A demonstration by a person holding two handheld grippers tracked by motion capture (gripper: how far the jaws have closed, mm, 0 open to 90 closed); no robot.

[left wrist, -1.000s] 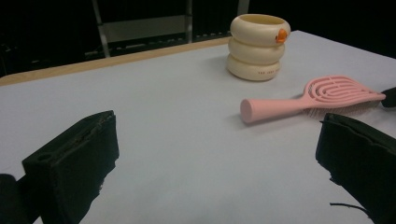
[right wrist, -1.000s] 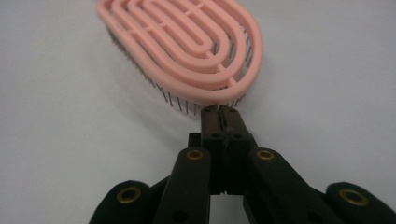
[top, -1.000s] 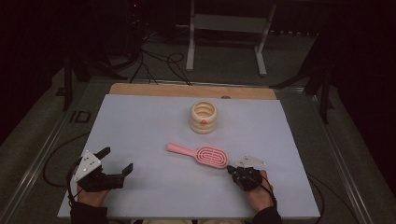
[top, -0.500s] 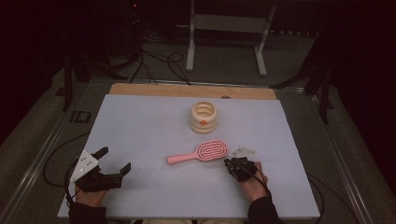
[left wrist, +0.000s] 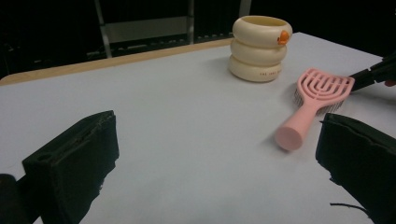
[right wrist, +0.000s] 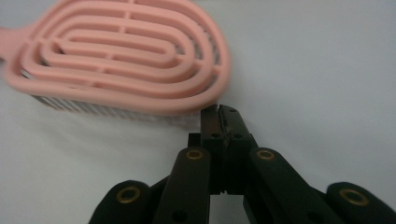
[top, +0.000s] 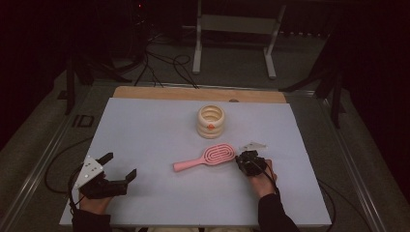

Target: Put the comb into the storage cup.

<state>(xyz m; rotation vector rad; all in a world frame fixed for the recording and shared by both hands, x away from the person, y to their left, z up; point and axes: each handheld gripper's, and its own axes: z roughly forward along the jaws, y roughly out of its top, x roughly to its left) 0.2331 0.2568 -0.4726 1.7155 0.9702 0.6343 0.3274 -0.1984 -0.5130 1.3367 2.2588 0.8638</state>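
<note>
A pink vented hairbrush (top: 205,159) lies on the white table (top: 145,125), its handle toward the lower left and its head toward my right gripper (top: 238,162). That gripper is shut with nothing between its jaws. In the right gripper view its closed tips (right wrist: 219,114) touch the rim of the brush head (right wrist: 121,51). My left gripper (top: 119,165) rests open at the table's near left corner, well apart from the brush. In the left gripper view the brush (left wrist: 313,100) lies ahead between the wide black jaws, with the right gripper (left wrist: 373,74) at its head.
A cream ringed container (top: 211,121) with an orange spot stands behind the brush, mid-table. A wooden strip (top: 193,94) borders the far edge. Beyond it are a metal stand (top: 232,29) and floor cables (top: 159,63).
The brush has swung around: its handle pointed up-left before and now points down-left, and its head lies farther back. My right gripper moved back and left with the head. The left gripper stayed put.
</note>
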